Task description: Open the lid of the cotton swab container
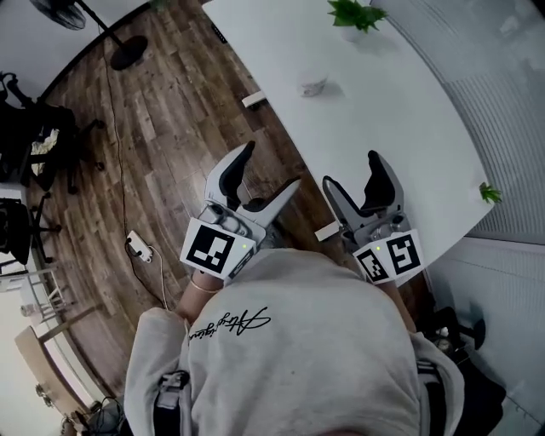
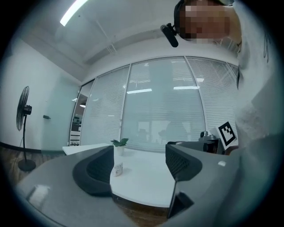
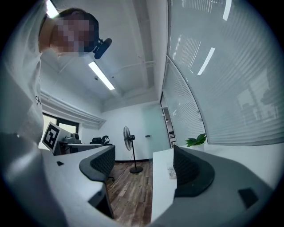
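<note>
The cotton swab container [image 1: 313,86] is a small pale tub standing alone on the white table [image 1: 400,128], far ahead of both grippers. My left gripper [image 1: 272,164] is open and held over the wooden floor, short of the table's edge. My right gripper [image 1: 351,169] is open too, at the table's near edge. Neither holds anything. In the left gripper view the container [image 2: 118,169] appears small and distant between the open jaws of the left gripper [image 2: 140,166]. In the right gripper view the container [image 3: 171,173] shows next to the right jaw of the right gripper [image 3: 144,166]. Its lid is too small to make out.
A potted plant [image 1: 358,13] stands at the table's far end. Small white blocks [image 1: 254,100] stick out from the table's edge. A standing fan [image 3: 129,139], a power strip [image 1: 139,248] with cables and office chairs [image 1: 30,145] are on the wooden floor at left. Blinds cover the glass wall [image 2: 168,102].
</note>
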Demonstrator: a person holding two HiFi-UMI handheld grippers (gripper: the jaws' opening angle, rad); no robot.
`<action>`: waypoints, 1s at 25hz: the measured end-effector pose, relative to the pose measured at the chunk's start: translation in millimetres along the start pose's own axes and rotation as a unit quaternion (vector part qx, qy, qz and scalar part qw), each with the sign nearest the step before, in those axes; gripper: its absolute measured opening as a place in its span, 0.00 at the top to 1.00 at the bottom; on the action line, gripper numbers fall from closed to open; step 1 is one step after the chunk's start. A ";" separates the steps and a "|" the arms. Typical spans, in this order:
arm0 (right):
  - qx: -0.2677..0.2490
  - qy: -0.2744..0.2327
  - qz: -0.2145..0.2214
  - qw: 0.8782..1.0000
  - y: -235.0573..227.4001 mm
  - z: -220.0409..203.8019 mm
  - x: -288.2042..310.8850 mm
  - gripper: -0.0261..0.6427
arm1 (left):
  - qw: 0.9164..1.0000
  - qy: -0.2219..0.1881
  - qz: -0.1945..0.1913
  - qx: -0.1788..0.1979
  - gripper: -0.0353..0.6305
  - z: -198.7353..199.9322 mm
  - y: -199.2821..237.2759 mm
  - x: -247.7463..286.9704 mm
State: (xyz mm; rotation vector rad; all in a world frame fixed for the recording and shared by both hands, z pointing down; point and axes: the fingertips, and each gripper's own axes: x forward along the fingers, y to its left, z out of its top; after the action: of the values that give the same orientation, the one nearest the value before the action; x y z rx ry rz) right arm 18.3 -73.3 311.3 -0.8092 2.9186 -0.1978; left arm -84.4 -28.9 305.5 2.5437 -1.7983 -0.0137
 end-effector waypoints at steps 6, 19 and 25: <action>-0.008 -0.011 -0.042 0.999 -9.2 8.5 47.6 0.37 | 0.999 0.002 -0.045 0.001 0.42 7.6 48.3 29.8; -0.023 -0.020 -0.106 0.994 -32.4 16.2 121.2 0.37 | 0.993 0.009 -0.119 0.003 0.42 9.0 117.1 82.5; -0.023 -0.023 -0.126 0.992 -41.7 14.1 137.4 0.37 | 0.989 0.012 -0.147 0.001 0.42 6.1 130.5 100.1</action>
State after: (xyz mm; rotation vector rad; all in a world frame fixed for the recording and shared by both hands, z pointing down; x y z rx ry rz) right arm -75.9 -181.4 294.6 -1.1724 2.7806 -0.1298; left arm -174.1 -166.9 303.6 2.7704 -1.4007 0.0138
